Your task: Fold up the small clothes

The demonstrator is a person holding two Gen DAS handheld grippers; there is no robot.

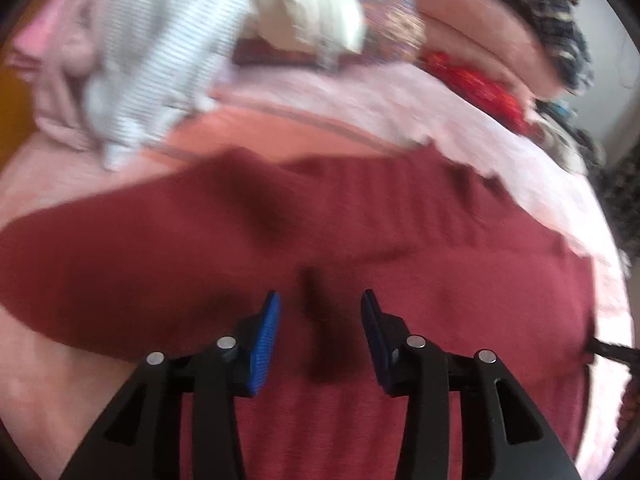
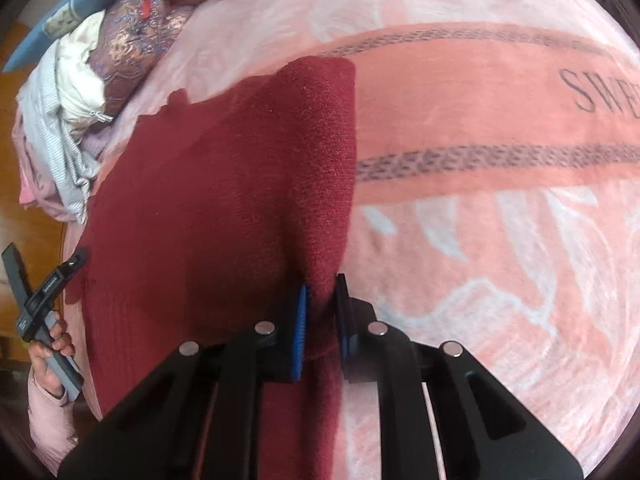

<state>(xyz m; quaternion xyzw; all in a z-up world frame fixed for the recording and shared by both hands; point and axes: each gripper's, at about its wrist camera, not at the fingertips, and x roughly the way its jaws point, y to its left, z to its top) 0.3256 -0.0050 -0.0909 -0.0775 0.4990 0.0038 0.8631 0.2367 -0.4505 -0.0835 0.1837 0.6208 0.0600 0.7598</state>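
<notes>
Across the bed lies a pink blanket (image 2: 480, 120) with a salmon band and dark lettering, and on it the dark red knitted garment (image 2: 224, 184) is spread mostly flat, taking up the middle of both views. Its right-hand edge in the right wrist view looks doubled over into a thicker strip that runs toward the camera, so I judge that a first fold along one side is under way or just laid; the rest of the body is a single flat layer, and the far edge is uneven against the blanket.

Behind it, at the head of the bed, sits a heap of other clothes (image 1: 160, 40), striped, white and pale pink, none of it folded as far as can be seen. Most of the task therefore looks to be left: this piece needs more folds, and the heap has not been started.

Smaller things last. The right gripper (image 2: 322, 308) has its jaws nearly closed, pinching the thickened red edge between the blue pads. The left gripper (image 1: 320, 328) hovers over the middle of the garment, blurred, jaws partly apart with nothing between them. A hand (image 2: 52, 354) in a pink sleeve holds that tool at the garment's left edge.
</notes>
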